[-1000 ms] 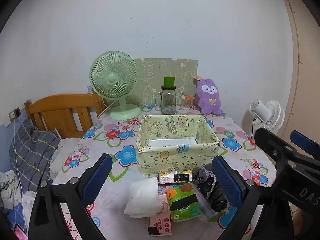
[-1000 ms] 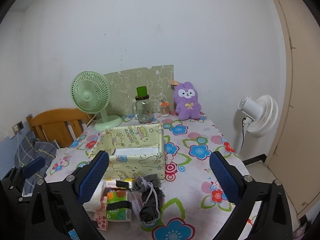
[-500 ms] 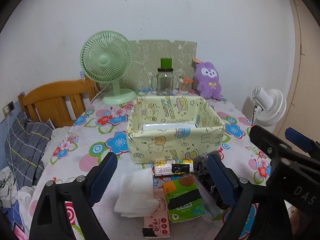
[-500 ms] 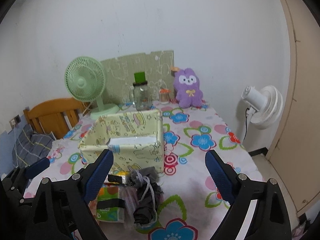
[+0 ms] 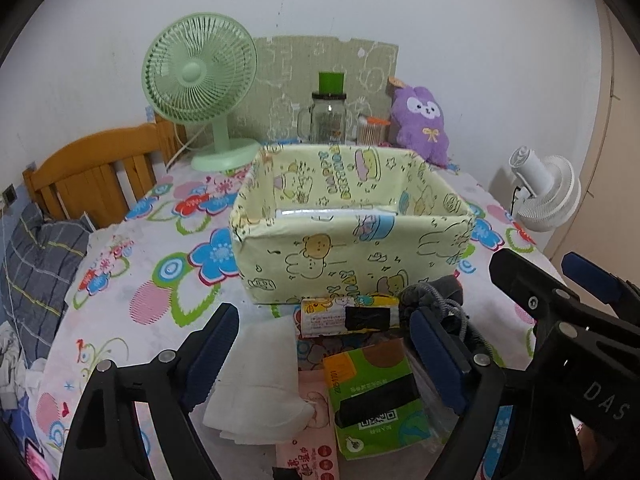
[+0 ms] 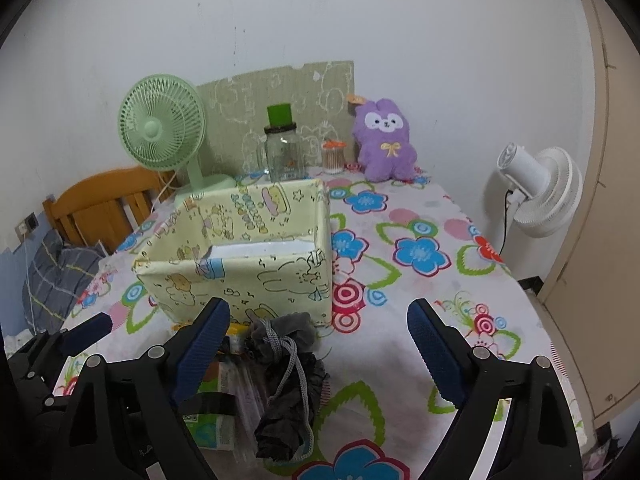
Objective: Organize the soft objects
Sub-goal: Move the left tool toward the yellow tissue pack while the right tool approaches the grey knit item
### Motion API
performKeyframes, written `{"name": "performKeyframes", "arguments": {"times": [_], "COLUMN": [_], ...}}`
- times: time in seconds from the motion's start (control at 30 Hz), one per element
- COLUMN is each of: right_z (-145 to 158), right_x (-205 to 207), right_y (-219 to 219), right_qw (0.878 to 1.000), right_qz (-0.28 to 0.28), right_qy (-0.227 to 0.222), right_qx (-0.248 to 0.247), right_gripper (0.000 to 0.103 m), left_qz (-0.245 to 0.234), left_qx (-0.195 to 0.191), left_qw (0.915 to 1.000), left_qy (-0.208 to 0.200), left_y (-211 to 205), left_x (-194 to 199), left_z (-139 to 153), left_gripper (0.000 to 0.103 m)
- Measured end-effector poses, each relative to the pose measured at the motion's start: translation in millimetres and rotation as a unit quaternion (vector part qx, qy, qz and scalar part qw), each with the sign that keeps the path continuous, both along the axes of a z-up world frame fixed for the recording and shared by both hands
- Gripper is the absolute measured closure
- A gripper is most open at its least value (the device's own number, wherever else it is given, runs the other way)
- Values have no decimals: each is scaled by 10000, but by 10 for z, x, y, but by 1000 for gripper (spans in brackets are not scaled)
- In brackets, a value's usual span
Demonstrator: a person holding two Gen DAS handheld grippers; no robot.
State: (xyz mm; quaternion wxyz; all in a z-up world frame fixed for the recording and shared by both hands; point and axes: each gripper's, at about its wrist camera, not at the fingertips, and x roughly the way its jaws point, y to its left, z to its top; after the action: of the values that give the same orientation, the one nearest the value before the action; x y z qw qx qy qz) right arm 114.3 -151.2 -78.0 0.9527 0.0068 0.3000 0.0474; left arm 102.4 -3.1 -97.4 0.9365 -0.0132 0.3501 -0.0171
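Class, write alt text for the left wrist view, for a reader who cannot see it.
The open left gripper, holding nothing, hangs above white tissues, a green tissue pack and a small roll lying before a yellow cartoon-print box on a flowered tablecloth. A green fan, jar and purple plush stand behind.

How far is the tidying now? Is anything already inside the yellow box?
Nothing looks done: no soft item shows in the box, though its floor is partly hidden. Both claws, left and right, are open and hold nothing. The tissue packs, white cloth and grey pouch are left.
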Motion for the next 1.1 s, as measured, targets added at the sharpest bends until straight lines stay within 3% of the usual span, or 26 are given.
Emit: {"name": "performKeyframes", "arguments": {"times": [0.77, 0.83, 1.1], "right_z": [-451, -475, -577], "right_x": [491, 515, 599], "right_y": [163, 171, 175], "right_qw": [9965, 9960, 9935], "right_qz": [168, 149, 200], "right_qy": [800, 856, 1064], "right_qx": [185, 186, 362], "right_gripper": [12, 19, 29], "left_qz": [-200, -201, -191], "left_qx": [-20, -28, 68], "left_qw": [9985, 9984, 9980], "left_qy": [507, 525, 603], "left_y": [-3, 7, -24], "left_x": [246, 254, 301], "left_z": [-258, -268, -313], "left_gripper": [15, 15, 17]}}
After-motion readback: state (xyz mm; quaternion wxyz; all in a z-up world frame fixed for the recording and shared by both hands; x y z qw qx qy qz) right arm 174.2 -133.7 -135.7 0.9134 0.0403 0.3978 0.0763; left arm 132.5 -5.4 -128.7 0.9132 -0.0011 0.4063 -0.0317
